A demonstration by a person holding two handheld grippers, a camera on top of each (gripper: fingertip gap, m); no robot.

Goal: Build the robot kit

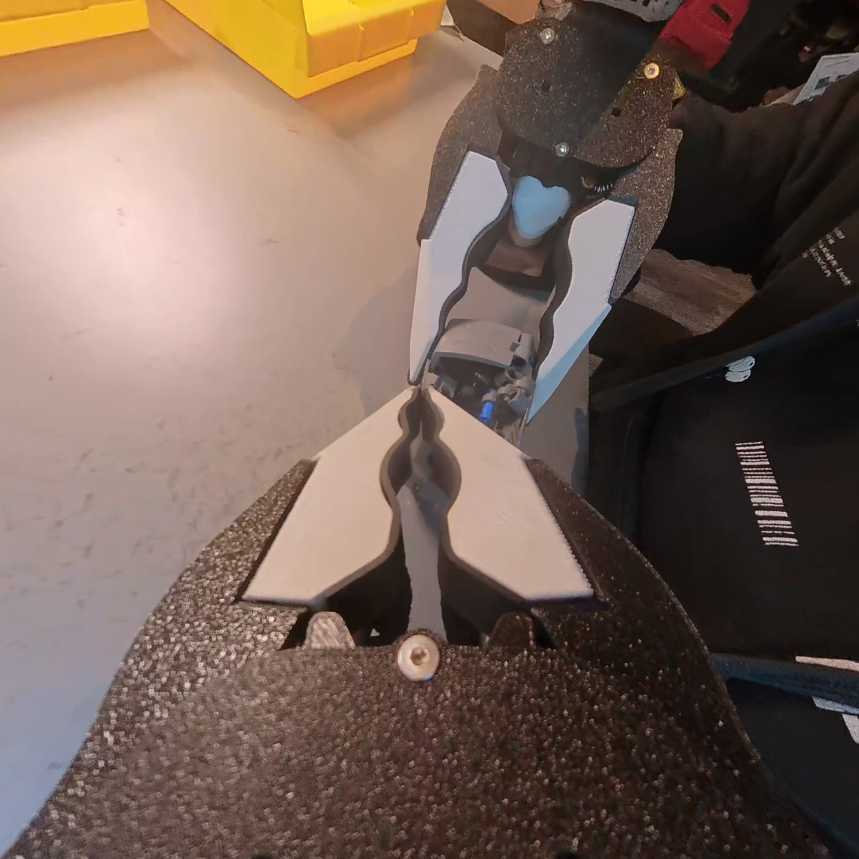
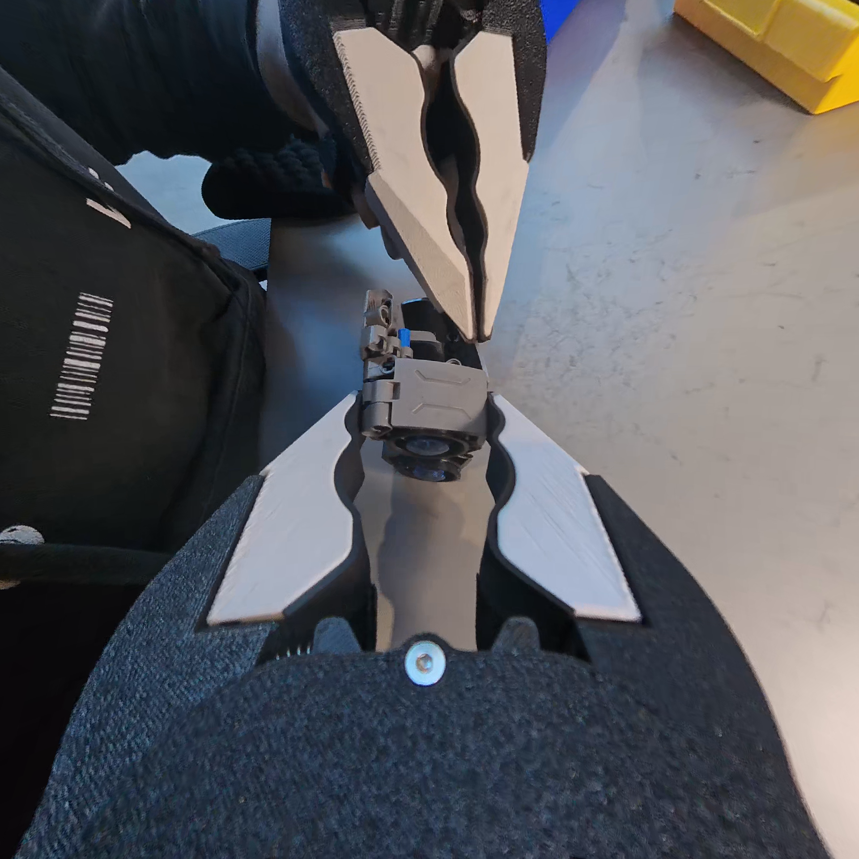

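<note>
1. Between the spread fingers of the right gripper [image 2: 420, 409] sits a small grey camera module [image 2: 432, 404], its 2 lenses facing back toward the wrist; both fingers press its sides, so it is clamped there.
2. Just beyond that module, the left gripper [image 1: 420, 395] has its fingers closed tip to tip with nothing between them; the tips hover at the module's far end, beside a small blue part [image 2: 403, 335]. Whether they touch it I cannot tell.
3. Left of the right fingers lies a black bag [image 2: 130, 348].
4. Beneath everything is the grey tabletop [image 2: 674, 372]; a yellow bin [image 2: 790, 51] stands far ahead, right.
</note>
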